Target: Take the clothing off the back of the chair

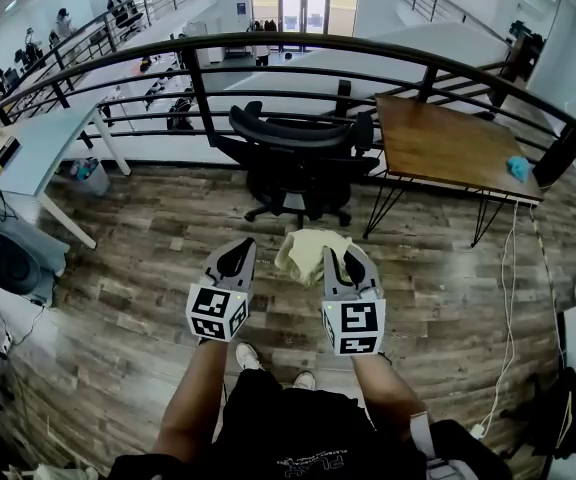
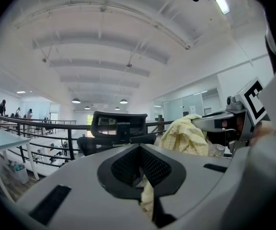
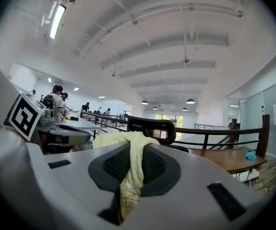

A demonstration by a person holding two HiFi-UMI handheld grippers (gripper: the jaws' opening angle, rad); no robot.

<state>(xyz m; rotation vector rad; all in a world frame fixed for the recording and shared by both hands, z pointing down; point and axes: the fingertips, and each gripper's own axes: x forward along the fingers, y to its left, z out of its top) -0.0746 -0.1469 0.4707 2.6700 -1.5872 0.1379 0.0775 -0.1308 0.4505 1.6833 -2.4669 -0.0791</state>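
A pale yellow garment hangs bunched between my two grippers, clear of the black office chair that stands just beyond them by the railing. My left gripper is shut with a fold of the yellow cloth caught low in its jaws. My right gripper is shut on the garment, which drapes out over its jaws. In the left gripper view the bulk of the garment sits to the right, against the right gripper. The chair back is bare.
A black metal railing runs behind the chair. A wooden table on thin legs stands at the right with a blue object on it. A white desk is at the left. A white cable trails over the wood floor.
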